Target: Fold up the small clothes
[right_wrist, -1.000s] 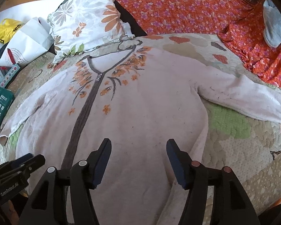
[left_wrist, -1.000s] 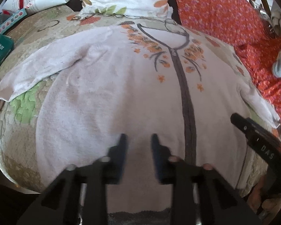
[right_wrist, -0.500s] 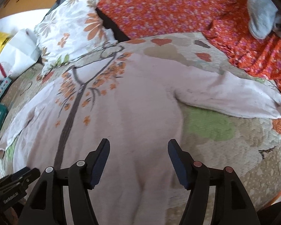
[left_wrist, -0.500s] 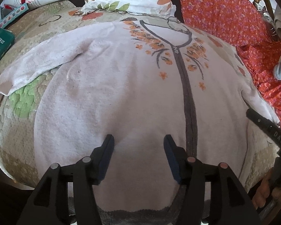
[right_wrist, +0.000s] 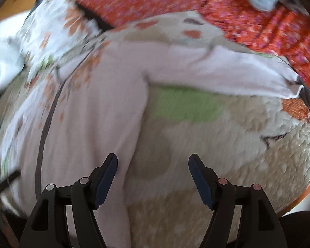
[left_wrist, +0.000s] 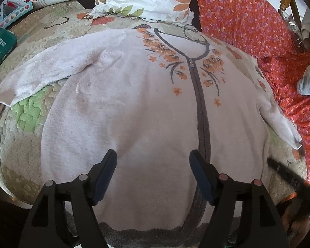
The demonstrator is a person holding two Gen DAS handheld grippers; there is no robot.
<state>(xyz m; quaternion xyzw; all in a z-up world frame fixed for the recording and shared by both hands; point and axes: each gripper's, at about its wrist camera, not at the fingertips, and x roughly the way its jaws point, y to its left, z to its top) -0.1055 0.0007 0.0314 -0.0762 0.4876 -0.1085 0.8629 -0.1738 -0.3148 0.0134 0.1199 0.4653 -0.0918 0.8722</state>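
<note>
Both grippers, left gripper [left_wrist: 153, 157] and right gripper [right_wrist: 153, 161], gape wide, empty, over the cardigan [left_wrist: 134, 113]; right view blurred.

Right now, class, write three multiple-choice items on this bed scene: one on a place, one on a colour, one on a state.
1. Where does the cardigan lie?
A. Spread on the quilt
B. Hung on a chair
C. Inside a bag

2. What colour is the cardigan's embroidered flower pattern?
A. Blue
B. Orange
C. Purple

3. How does the left tool stand?
A. Shut on a sleeve
B. Shut on the hem
C. Open, holding nothing

Answers: 1 A, since it lies flat with both sleeves out; 2 B, since orange blossoms flank the grey placket; 3 C, since its fingers stand apart over the cloth.
</note>
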